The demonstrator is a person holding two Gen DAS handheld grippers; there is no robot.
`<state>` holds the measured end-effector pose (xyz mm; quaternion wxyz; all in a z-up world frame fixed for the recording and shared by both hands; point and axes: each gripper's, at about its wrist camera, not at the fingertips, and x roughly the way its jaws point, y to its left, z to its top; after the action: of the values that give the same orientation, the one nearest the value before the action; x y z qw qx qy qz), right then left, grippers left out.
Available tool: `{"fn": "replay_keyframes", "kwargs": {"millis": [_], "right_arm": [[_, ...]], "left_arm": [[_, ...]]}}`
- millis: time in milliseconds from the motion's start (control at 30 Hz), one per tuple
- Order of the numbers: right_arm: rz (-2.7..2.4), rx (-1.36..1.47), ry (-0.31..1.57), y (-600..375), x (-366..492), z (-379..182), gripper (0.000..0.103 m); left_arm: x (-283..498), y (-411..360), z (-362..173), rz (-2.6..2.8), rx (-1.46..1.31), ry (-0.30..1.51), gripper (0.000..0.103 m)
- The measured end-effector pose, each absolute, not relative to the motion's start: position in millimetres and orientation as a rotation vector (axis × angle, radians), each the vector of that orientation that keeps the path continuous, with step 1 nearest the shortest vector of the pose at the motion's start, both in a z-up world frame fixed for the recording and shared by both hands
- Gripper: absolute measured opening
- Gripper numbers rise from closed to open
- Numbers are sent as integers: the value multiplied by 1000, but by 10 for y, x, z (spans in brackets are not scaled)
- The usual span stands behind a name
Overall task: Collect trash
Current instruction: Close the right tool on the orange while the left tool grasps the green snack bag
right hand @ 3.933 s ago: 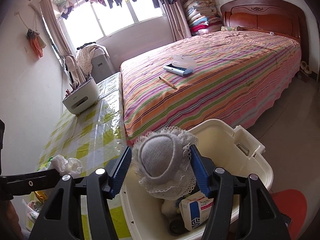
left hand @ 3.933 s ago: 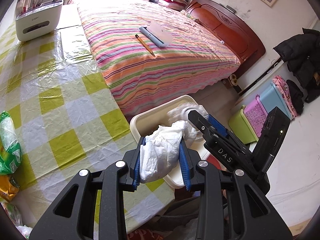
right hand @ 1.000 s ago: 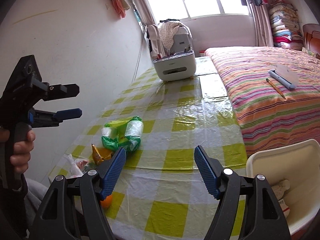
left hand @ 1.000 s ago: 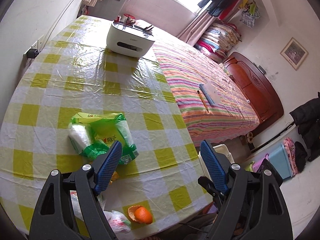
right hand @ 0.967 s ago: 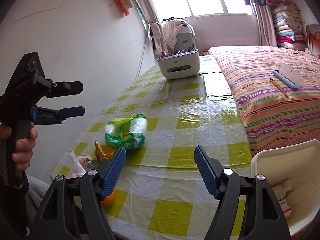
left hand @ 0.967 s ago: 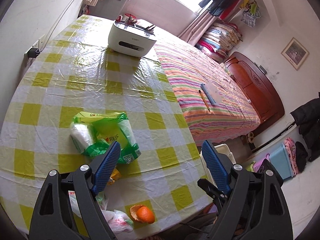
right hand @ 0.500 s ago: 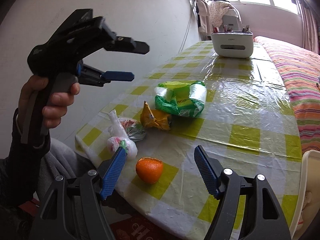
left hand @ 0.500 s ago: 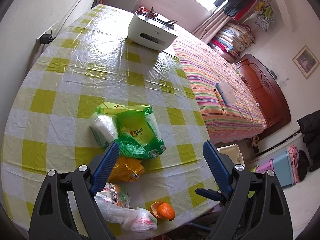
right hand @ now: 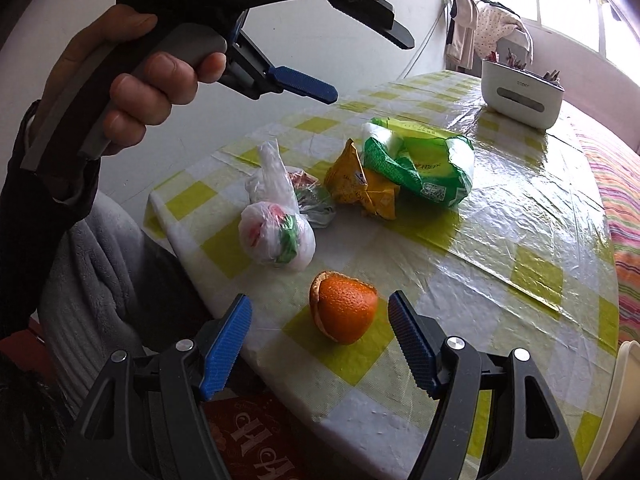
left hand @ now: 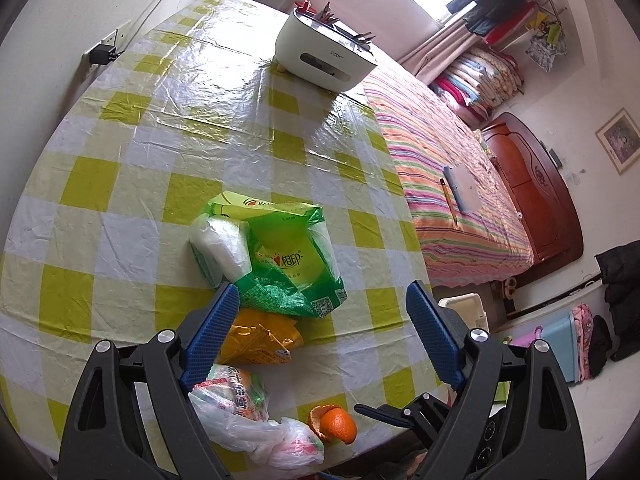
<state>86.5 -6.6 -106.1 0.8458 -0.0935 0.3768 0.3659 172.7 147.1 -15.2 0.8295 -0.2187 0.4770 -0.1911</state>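
Trash lies on the green-checked table [left hand: 120, 168]: a green tissue wrapper [left hand: 280, 256] [right hand: 424, 168], a yellow snack bag [left hand: 260, 336] [right hand: 360, 190], a knotted clear plastic bag [left hand: 256, 428] [right hand: 276, 228] and an orange peel [left hand: 334, 426] [right hand: 344, 312]. My left gripper [left hand: 320, 320] hangs open above the yellow bag and the wrapper's near edge, holding nothing. My right gripper [right hand: 320, 332] is open just short of the orange peel, which lies beyond the blue pads. The left gripper also shows in the right wrist view [right hand: 348, 68], held high by a hand [right hand: 140, 92].
A white utensil holder [left hand: 324, 56] [right hand: 520, 96] stands at the table's far end. A striped bed [left hand: 452, 184] runs along the right side. The white bin's rim [right hand: 628, 392] sits past the table's right edge. A person's grey-clad lap [right hand: 104, 264] is at the near edge.
Both grippers swung from the bin back over the table. The left sank toward the trash pile; the right rolled and closed in on the orange peel. Both stay open and empty.
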Motion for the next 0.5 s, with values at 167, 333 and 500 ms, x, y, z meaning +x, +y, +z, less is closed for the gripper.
{"fn": "replay_keyframes", "kwargs": {"millis": [167, 333, 500], "right_arm": [[749, -215, 811, -63, 909, -1123, 47], [726, -201, 819, -73, 964, -1145, 33], [711, -172, 805, -135, 975, -1118, 32]], "left_arm": [[1777, 1528, -169, -392, -493, 1016, 84], [1873, 1642, -190, -355, -551, 1014, 84], [1997, 1696, -281, -337, -605, 1036, 84]]}}
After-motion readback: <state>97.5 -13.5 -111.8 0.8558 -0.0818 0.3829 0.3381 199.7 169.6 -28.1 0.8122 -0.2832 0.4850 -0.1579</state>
